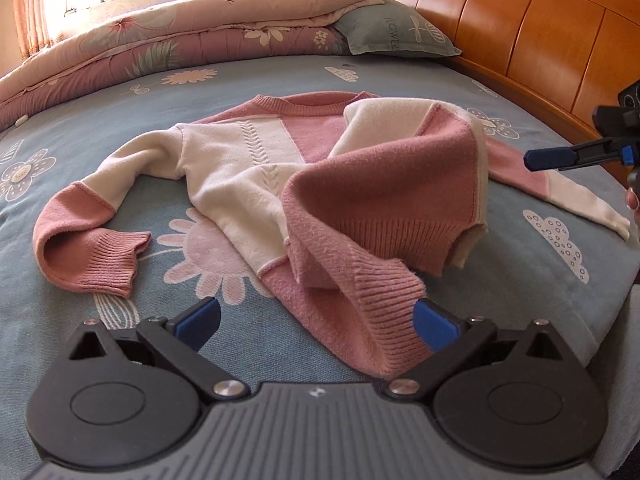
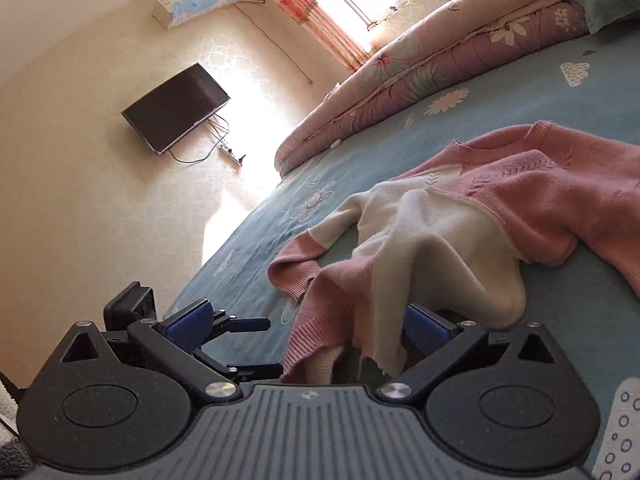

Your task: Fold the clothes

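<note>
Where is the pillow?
In the left wrist view, the grey-green pillow lies at the bed's far end, between the folded quilt and the wooden headboard.

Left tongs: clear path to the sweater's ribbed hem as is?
Probably yes. The left tongs are open, and the ribbed hem of the sweater already lies between the fingers, against the right pad. Nothing lies in between; the right tongs are off to the side.

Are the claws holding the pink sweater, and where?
No. The left claw and right claw are both wide open. The sweater hem only lies loose between their fingers.
</note>
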Demonstrator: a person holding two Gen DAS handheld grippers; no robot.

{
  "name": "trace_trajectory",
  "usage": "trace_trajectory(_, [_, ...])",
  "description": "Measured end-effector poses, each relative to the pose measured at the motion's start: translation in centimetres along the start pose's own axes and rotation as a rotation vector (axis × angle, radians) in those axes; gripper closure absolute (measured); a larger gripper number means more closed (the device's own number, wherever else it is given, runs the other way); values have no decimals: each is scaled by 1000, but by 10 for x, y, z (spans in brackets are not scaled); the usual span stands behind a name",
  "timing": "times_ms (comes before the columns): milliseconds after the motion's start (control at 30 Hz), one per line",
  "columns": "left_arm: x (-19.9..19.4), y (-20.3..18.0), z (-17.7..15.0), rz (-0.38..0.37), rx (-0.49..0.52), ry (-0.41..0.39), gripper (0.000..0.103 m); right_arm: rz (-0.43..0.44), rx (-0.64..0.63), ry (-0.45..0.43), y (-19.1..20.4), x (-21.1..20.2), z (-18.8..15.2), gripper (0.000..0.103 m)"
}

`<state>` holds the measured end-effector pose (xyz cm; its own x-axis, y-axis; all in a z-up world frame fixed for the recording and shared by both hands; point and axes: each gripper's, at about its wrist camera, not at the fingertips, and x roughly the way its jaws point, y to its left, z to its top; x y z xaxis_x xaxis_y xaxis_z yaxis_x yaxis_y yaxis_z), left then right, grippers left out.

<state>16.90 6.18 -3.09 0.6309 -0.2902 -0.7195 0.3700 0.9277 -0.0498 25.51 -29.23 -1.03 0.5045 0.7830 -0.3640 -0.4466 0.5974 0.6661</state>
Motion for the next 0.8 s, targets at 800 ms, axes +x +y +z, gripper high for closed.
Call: trace_trajectory(800, [36, -2, -2, -28, -64, 66, 1, -51, 355, 45, -119, 76, 12, 0])
